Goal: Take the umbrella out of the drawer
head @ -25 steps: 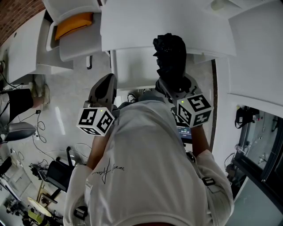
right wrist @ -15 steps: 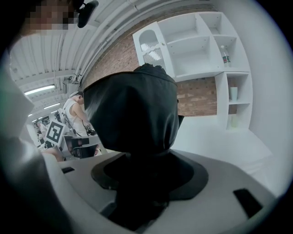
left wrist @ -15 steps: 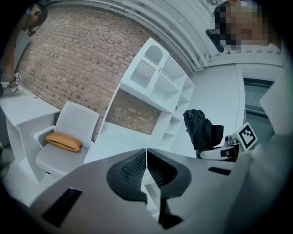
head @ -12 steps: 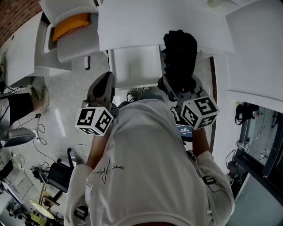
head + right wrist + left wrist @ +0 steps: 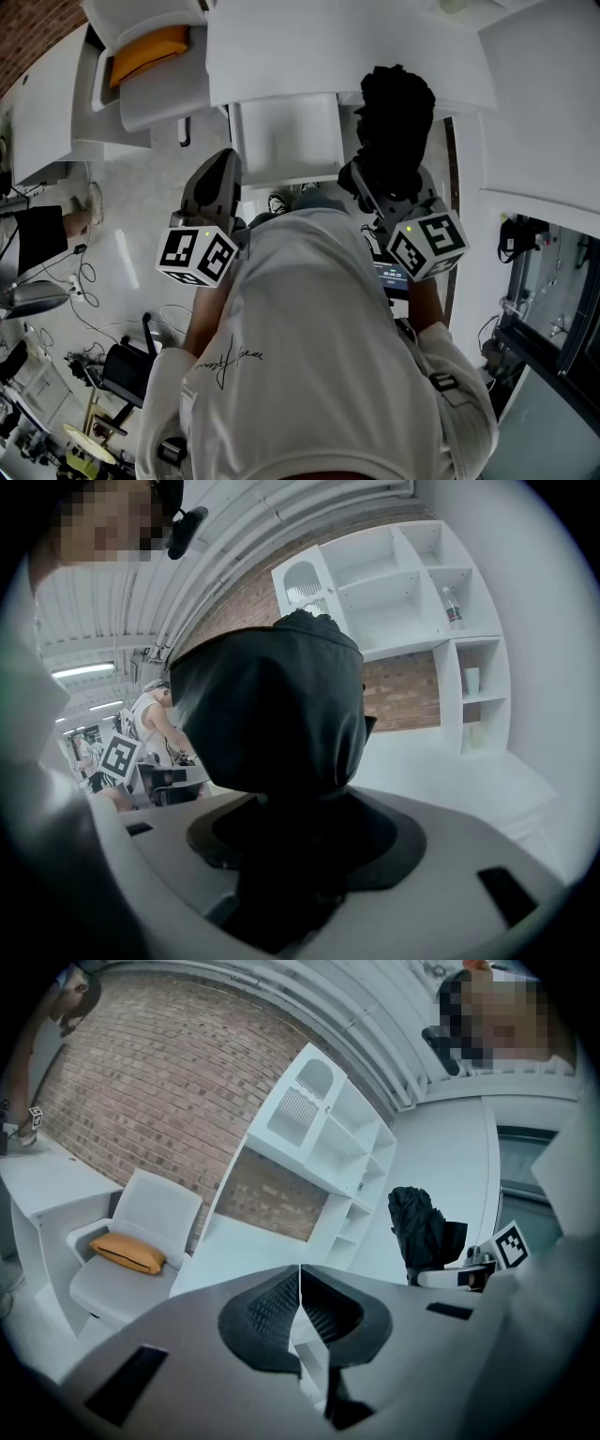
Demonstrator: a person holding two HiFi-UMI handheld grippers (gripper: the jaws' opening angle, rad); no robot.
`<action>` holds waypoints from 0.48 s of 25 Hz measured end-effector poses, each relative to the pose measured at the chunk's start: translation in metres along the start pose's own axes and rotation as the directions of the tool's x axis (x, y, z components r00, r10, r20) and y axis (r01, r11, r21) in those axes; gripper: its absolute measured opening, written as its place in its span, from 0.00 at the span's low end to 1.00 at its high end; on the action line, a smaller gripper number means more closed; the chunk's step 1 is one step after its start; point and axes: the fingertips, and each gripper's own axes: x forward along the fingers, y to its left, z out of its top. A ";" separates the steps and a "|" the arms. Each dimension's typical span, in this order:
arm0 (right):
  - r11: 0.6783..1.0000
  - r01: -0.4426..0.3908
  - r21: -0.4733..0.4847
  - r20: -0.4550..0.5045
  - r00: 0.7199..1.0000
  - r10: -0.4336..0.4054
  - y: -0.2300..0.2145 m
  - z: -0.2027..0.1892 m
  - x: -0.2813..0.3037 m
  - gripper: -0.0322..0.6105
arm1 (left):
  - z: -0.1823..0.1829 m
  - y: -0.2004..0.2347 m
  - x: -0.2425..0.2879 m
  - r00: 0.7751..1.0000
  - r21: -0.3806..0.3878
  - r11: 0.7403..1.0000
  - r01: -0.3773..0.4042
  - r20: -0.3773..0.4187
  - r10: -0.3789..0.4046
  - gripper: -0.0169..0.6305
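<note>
While the right gripper (image 5: 386,186) is clamped on the umbrella (image 5: 396,117), the item appears to be out of the drawer (image 5: 286,142), held up just right of it.

Left gripper (image 5: 217,180): jaws pressed together, nothing between them.

Risks:
- The folded fabric is soft and bulky, so the bundle could slide through the jaws if the grip eases.
- Loose folds could snag the desk (image 5: 347,56) edge on a careless swing.

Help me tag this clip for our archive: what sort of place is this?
Probably an office or lab-like workroom, indoors: a brick wall, tall white shelving, and a white chair holding an orange cushion.
</note>
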 end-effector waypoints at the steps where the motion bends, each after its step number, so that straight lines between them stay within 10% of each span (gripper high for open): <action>1: 1.000 0.001 -0.002 0.004 1.000 -0.001 0.000 0.001 -0.001 0.44 | 0.001 -0.001 0.000 1.000 0.000 1.000 0.001 0.002 -0.001 0.05; 12: 1.000 -0.008 0.001 0.020 1.000 0.008 0.002 0.006 -0.007 0.44 | 0.007 0.000 0.001 1.000 0.005 1.000 -0.001 0.017 0.001 0.05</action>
